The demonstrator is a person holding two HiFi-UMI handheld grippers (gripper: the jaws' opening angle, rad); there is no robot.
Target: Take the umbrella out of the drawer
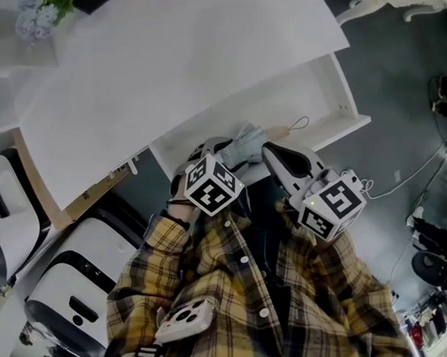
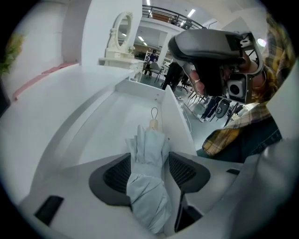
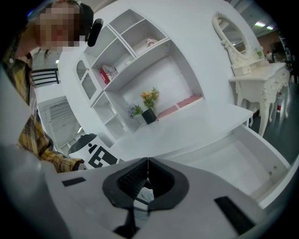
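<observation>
A folded pale grey-blue umbrella [image 1: 245, 145] lies in the open white drawer [image 1: 332, 90], its wooden handle and cord loop pointing right. In the left gripper view the umbrella [image 2: 145, 186] runs lengthwise between the jaws of my left gripper [image 2: 149, 156], which points steeply down into the drawer [image 2: 126, 116] and stands open around it; the dark pads [image 2: 184, 170] flank the fabric. My right gripper [image 1: 274, 153] hovers just right of the umbrella over the drawer's front edge. It is shut [image 3: 148, 161] with nothing in it.
The white tabletop [image 1: 185, 62] overhangs the drawer's back half. A flower pot [image 3: 148, 112] and wall shelves [image 3: 135, 51] stand behind it. White rounded machines [image 1: 5, 220] sit at the left, and cables [image 1: 422, 175] cross the dark floor at the right.
</observation>
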